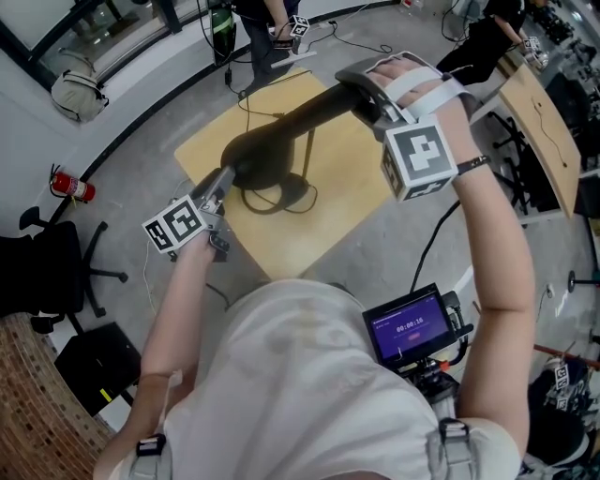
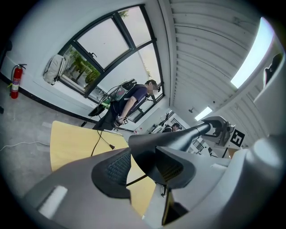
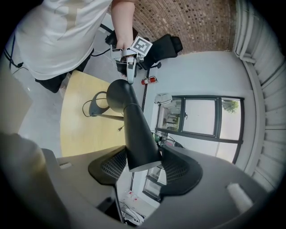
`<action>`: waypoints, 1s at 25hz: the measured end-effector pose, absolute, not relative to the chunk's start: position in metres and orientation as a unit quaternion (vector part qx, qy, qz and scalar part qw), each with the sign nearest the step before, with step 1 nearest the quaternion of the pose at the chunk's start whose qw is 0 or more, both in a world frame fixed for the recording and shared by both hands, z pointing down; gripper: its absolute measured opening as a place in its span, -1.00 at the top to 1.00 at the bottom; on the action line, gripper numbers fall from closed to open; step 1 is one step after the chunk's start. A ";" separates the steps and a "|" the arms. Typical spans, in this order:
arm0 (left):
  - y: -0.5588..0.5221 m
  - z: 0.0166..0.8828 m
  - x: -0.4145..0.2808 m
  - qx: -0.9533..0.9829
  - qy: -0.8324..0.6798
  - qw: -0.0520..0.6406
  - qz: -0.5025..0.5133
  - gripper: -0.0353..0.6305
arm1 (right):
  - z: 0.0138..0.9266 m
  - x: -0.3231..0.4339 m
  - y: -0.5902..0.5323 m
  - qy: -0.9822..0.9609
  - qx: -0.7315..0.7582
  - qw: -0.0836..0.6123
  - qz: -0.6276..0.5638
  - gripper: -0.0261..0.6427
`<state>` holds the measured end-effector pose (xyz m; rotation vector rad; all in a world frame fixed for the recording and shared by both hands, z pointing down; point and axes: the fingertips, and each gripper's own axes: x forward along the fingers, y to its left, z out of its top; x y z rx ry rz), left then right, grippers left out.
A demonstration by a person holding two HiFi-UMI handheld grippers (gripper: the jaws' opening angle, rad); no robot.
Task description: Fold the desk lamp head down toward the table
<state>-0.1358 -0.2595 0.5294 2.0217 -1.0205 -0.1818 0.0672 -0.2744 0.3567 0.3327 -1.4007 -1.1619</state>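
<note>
A black desk lamp stands on a small wooden table [image 1: 319, 239], its round base [image 1: 287, 195] near the table's middle. The long cone-shaped lamp head [image 1: 291, 127] lies nearly level above the table. My right gripper [image 1: 364, 90] is shut on the head's wide open end, which sits between the pads [image 3: 111, 167] in the right gripper view. My left gripper [image 1: 226, 178] is shut on the head's narrow rounded rear end [image 2: 147, 150], close to the table's left edge. The thin stem [image 1: 309, 155] drops from under the head to the base.
The lamp's cable [image 1: 246, 105] runs off the table's far edge. A second wooden table [image 1: 539, 131] stands to the right. On the left are a black office chair [image 1: 52, 267] and a red fire extinguisher [image 1: 71, 187]. Another person [image 1: 267, 28] stands beyond the table.
</note>
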 end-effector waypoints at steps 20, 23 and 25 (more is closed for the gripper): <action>-0.242 0.545 -0.132 0.812 -0.390 0.429 -0.063 0.39 | 0.354 0.053 -0.256 -0.568 0.141 0.626 -0.515 0.13; -0.242 0.545 -0.136 0.813 -0.390 0.428 -0.063 0.39 | 0.354 0.050 -0.255 -0.566 0.144 0.628 -0.514 0.13; -0.247 0.542 -0.133 0.813 -0.392 0.426 -0.064 0.39 | 0.353 0.054 -0.261 -0.566 0.144 0.627 -0.515 0.12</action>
